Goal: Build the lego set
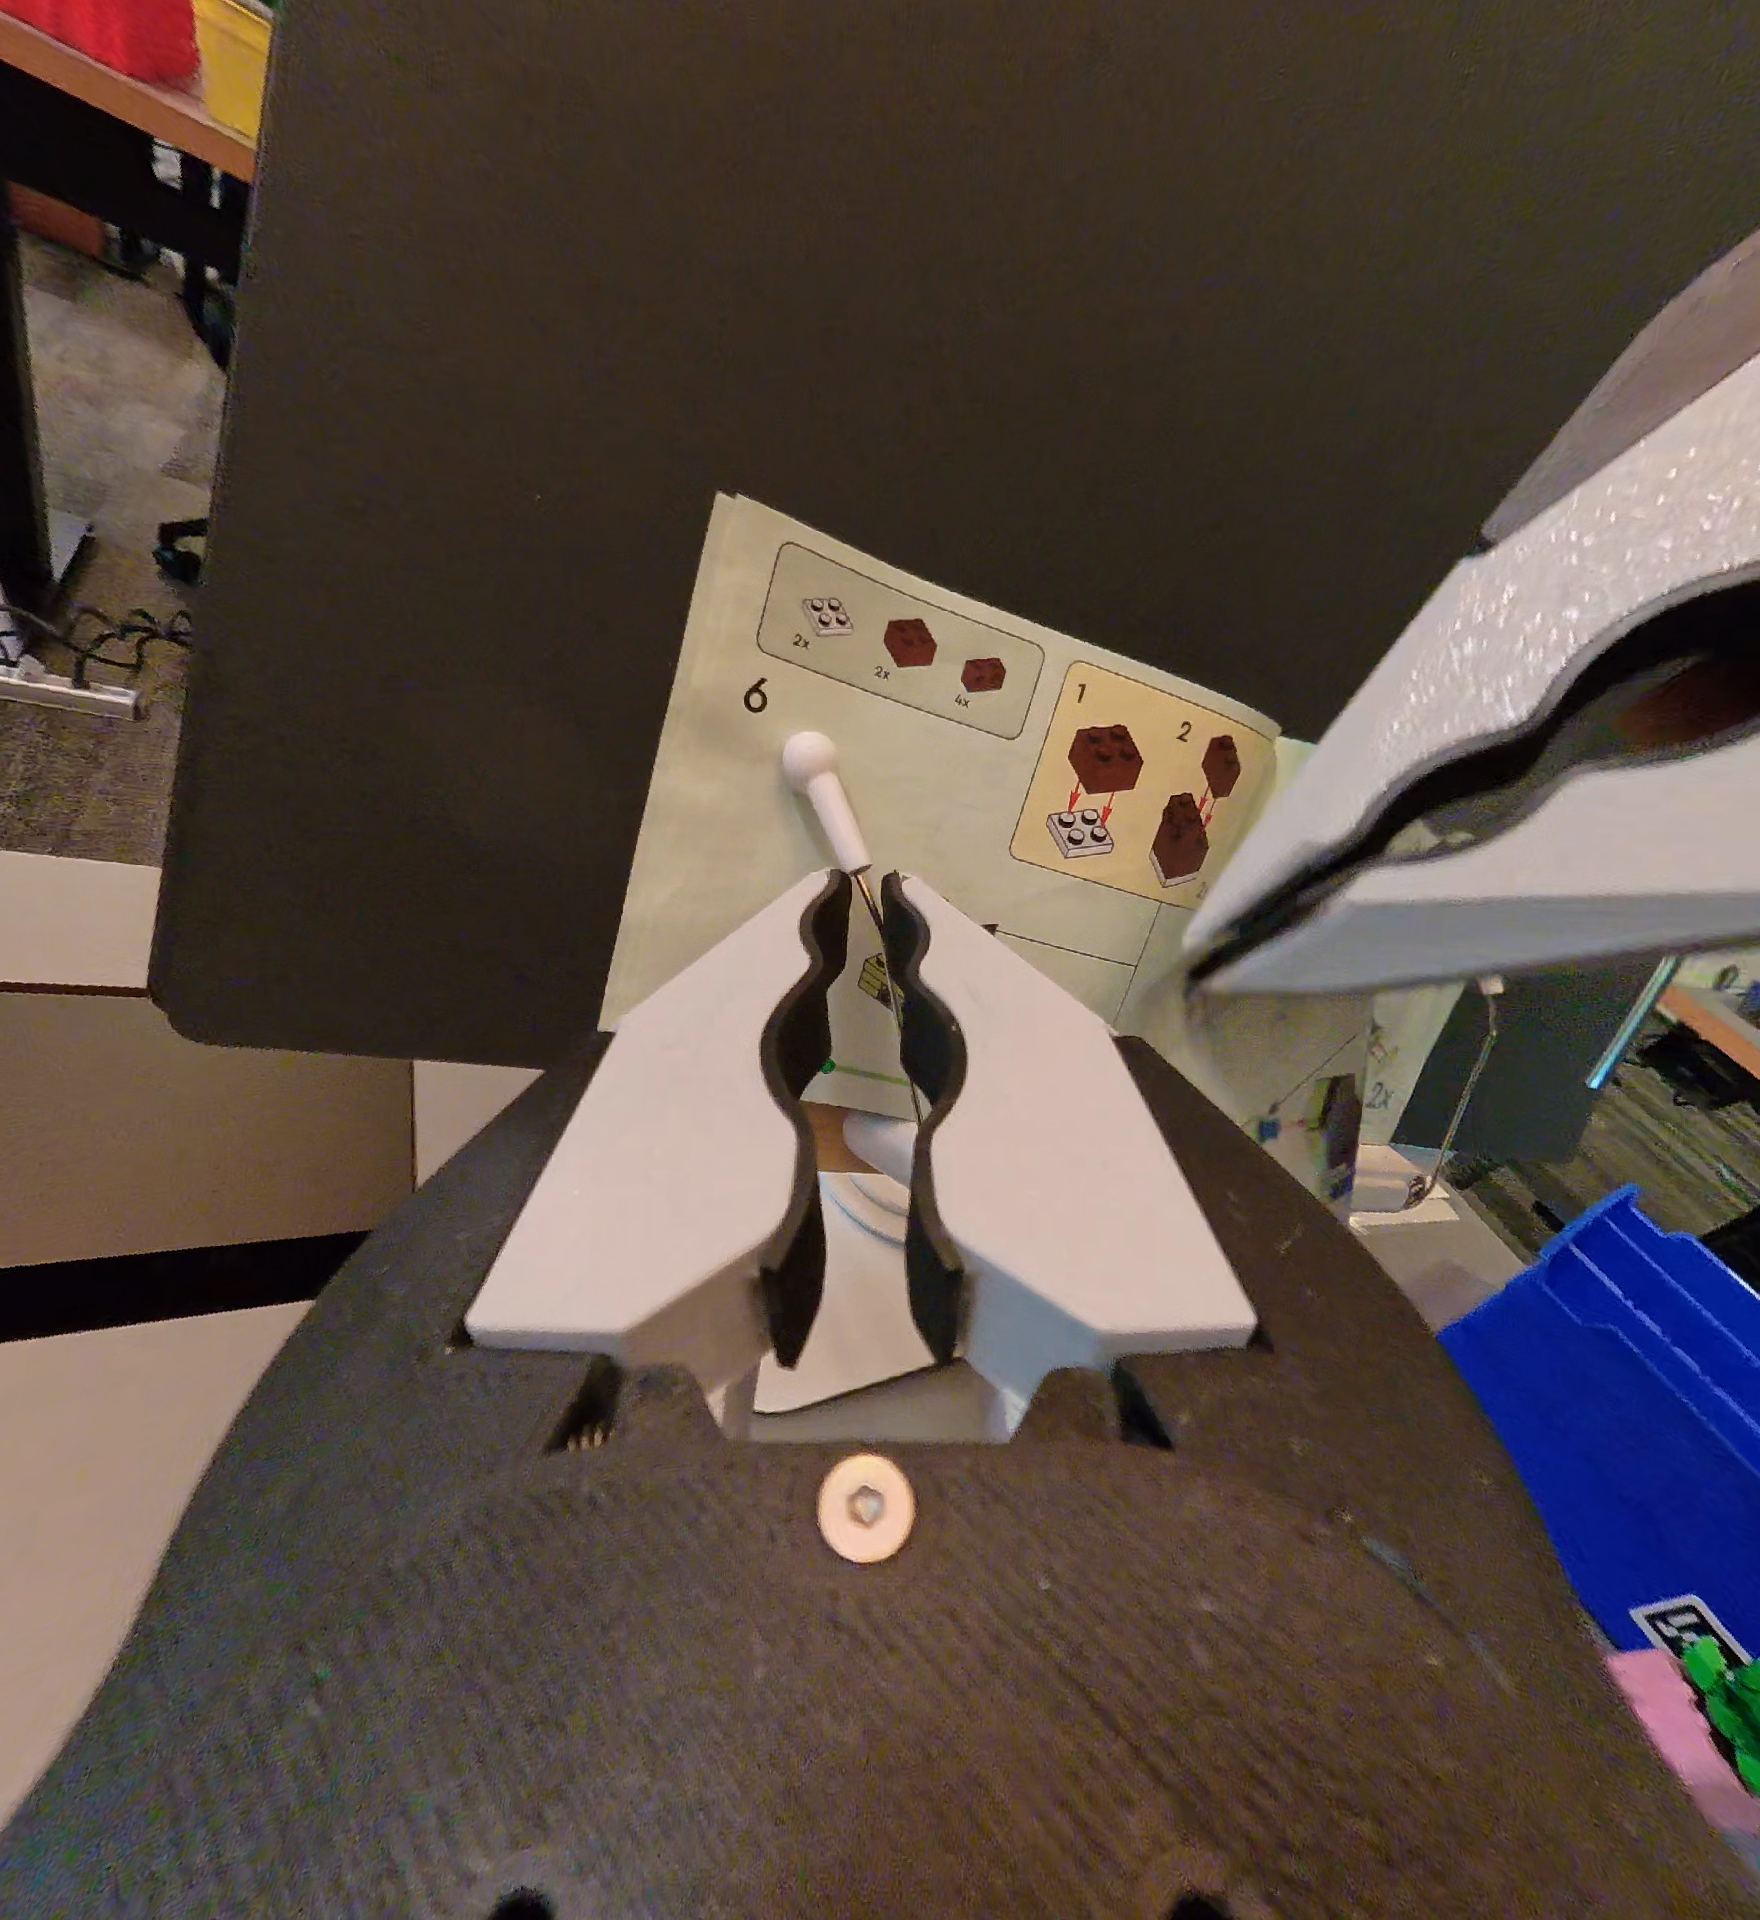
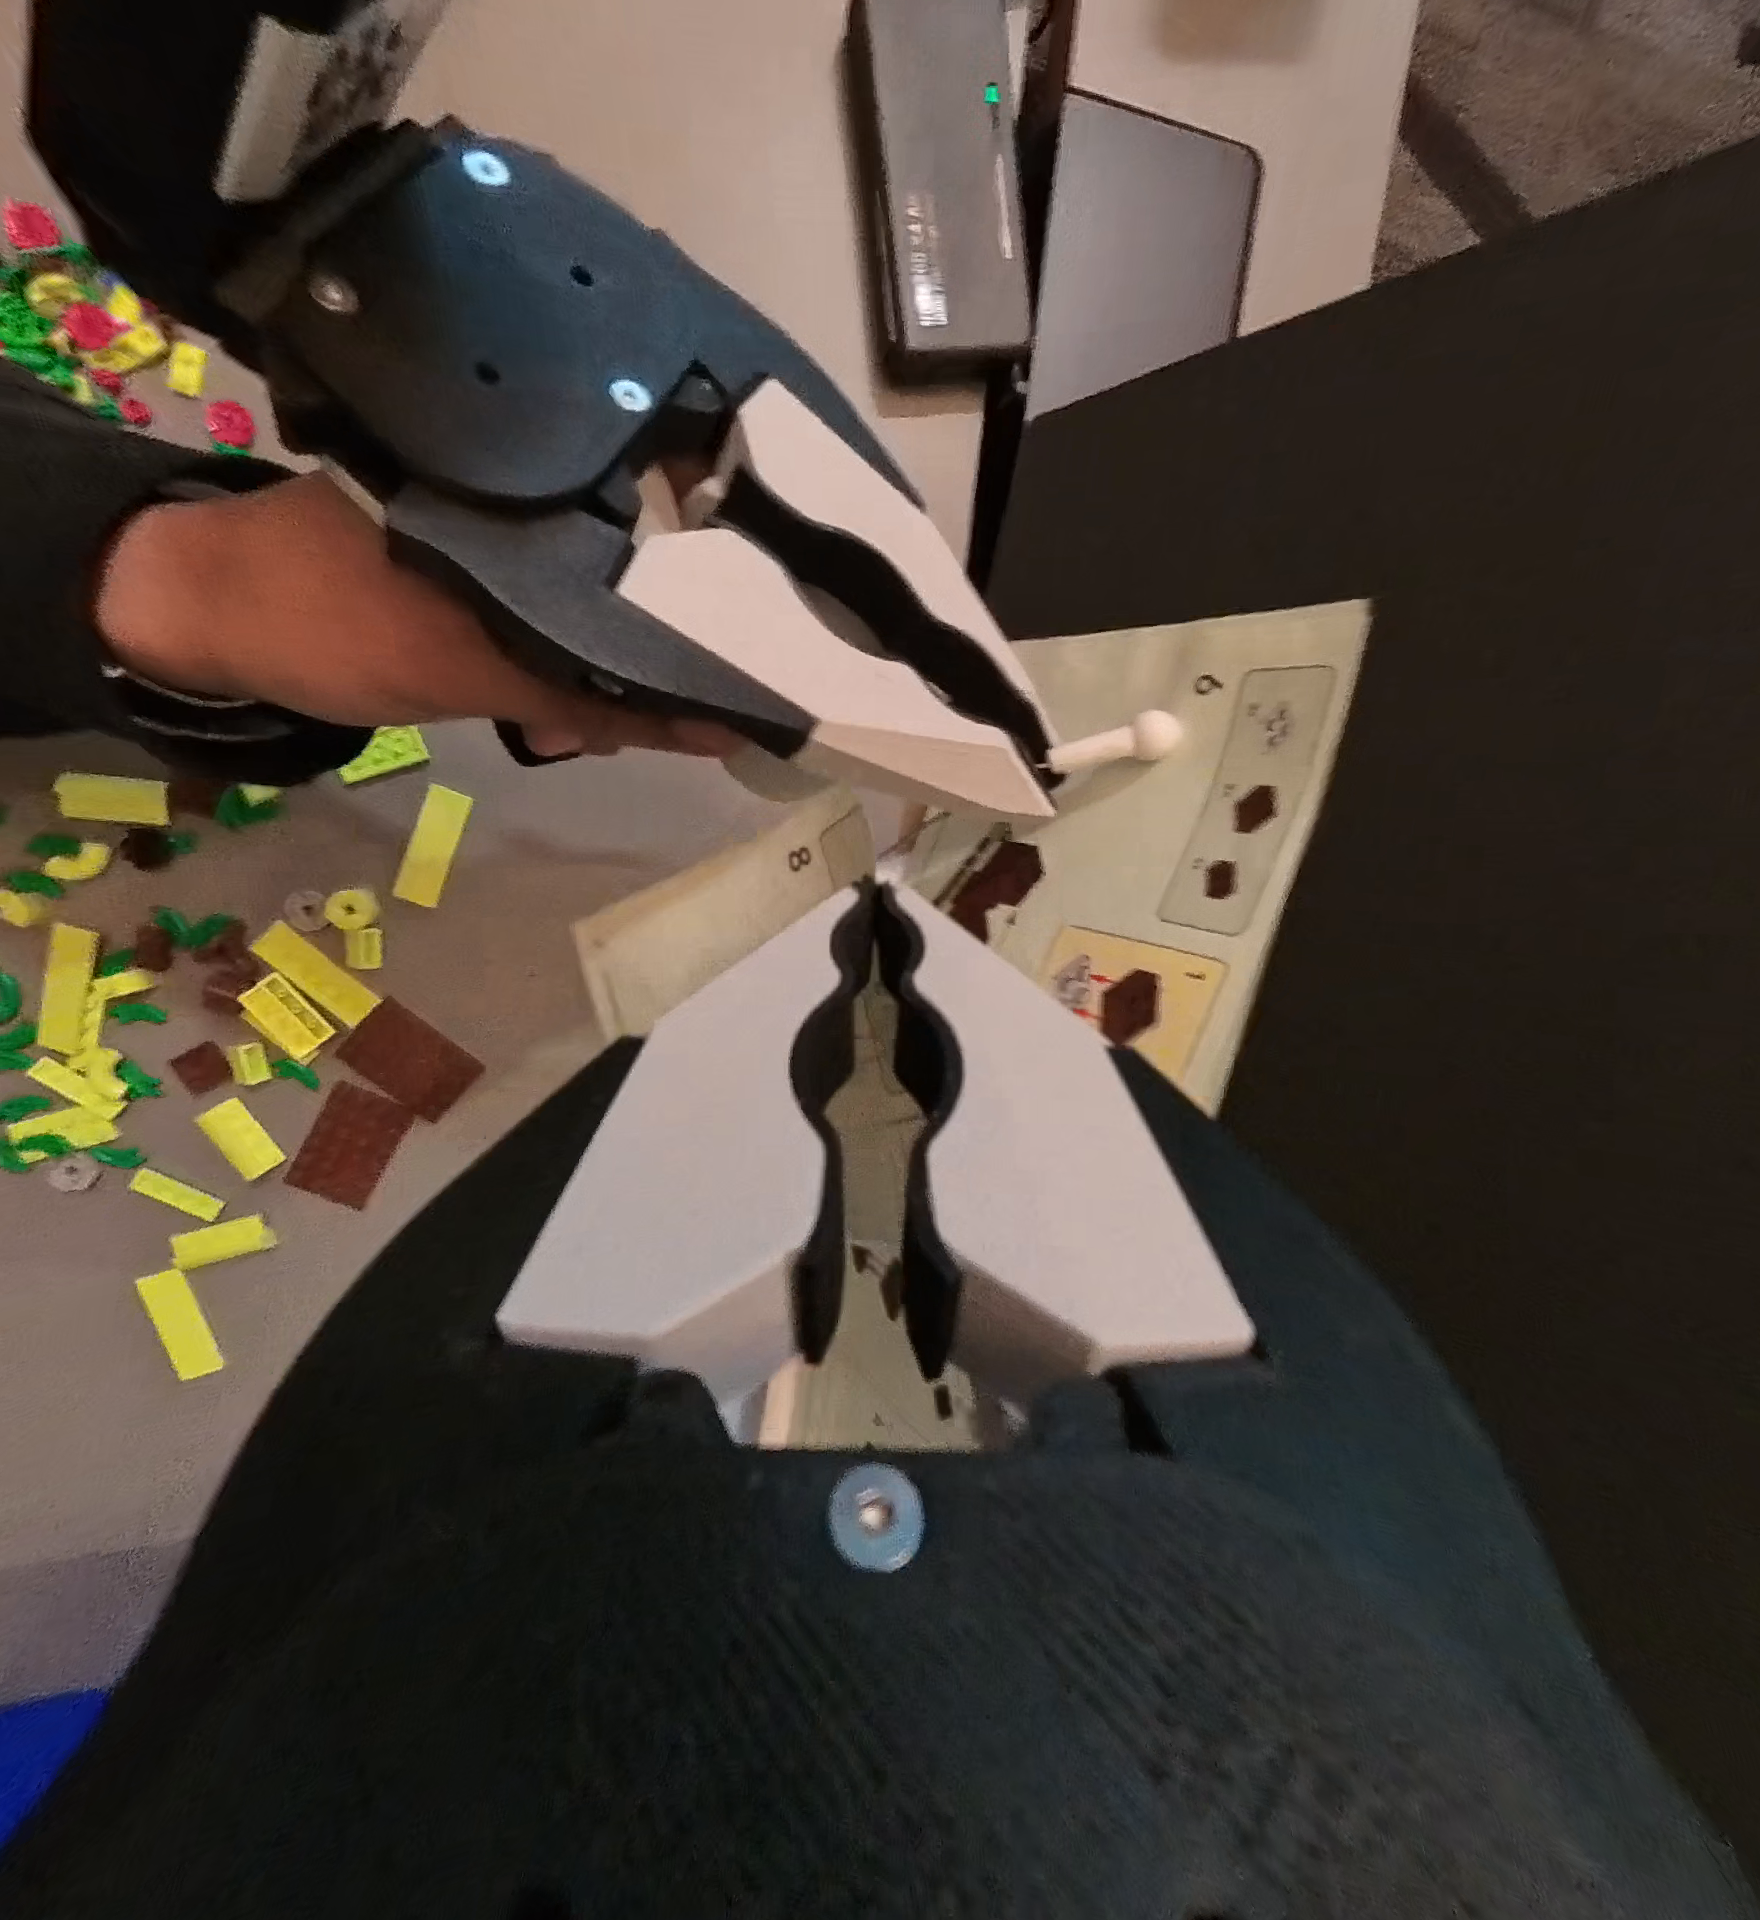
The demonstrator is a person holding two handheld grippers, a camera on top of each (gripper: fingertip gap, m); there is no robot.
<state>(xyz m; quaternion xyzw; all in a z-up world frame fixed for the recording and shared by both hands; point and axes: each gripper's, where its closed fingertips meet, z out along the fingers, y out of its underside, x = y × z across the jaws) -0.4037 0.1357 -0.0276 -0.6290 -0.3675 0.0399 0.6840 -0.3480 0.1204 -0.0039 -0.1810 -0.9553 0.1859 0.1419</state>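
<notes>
Office: desks (image 1: 97, 94), carpet (image 1: 76, 395), cables (image 1: 45, 634).

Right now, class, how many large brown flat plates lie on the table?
2. Upper plate and lower plate lie side by side among the loose pieces; others may be hidden.

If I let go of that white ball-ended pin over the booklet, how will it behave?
The white pin is round along its whole shaft, so it would probably roll. It looks small and light, likely bouncing. The left gripper pinches only its thin tip, so it may pivot.
</notes>
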